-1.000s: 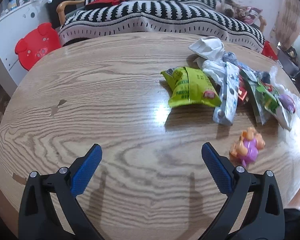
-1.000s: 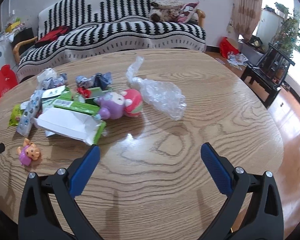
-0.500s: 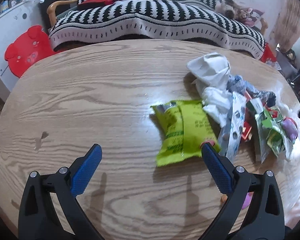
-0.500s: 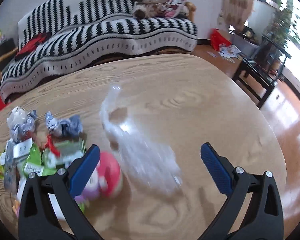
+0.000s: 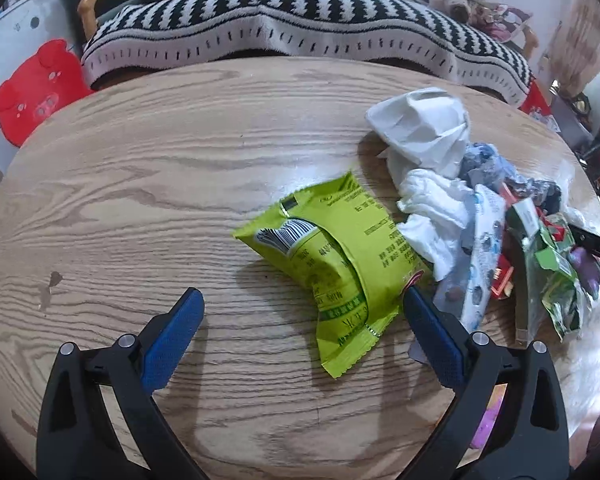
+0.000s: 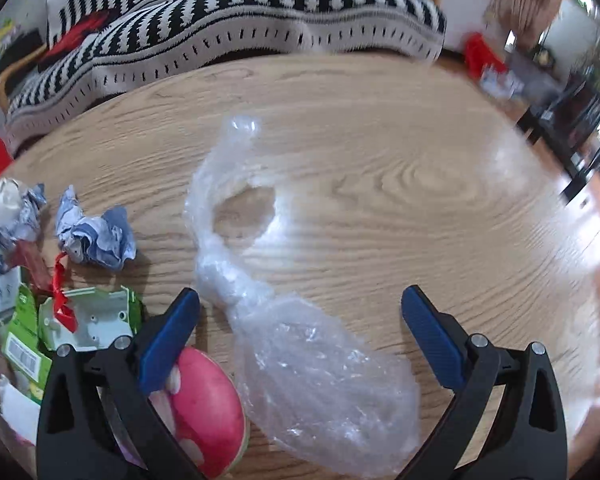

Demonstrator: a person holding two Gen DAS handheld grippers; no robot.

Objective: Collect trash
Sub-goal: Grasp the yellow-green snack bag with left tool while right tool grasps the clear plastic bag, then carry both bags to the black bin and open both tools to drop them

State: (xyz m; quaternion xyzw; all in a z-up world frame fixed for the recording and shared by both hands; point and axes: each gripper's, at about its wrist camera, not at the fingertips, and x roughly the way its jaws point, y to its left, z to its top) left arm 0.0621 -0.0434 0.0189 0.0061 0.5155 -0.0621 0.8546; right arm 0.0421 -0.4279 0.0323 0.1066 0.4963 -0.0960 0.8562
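Observation:
A lime-green snack wrapper (image 5: 336, 256) lies on the round wooden table (image 5: 148, 184), its near end reaching in between the open fingers of my left gripper (image 5: 300, 304), closer to the right finger. Crumpled white paper (image 5: 424, 136) and a heap of mixed wrappers (image 5: 540, 248) sit to its right. In the right wrist view a clear crumpled plastic bag (image 6: 300, 340) stretches between the open fingers of my right gripper (image 6: 300, 304). A pink round toy (image 6: 208, 400) sits under the right gripper's left finger. Blue-white crumpled paper (image 6: 96, 236) and green wrappers (image 6: 84, 320) lie to the left.
A black-and-white striped sofa (image 5: 292, 12) stands behind the table. A red pig-shaped stool (image 5: 32, 92) is at the far left. A purple and orange toy (image 5: 488, 420) peeks out behind my left gripper's right finger. A dark side table (image 6: 580, 120) stands on the floor at right.
Both grippers have moved forward and lower over the table. The green wrapper now reaches between my left fingers, and the clear bag now lies between my right fingers. Both stayed open.

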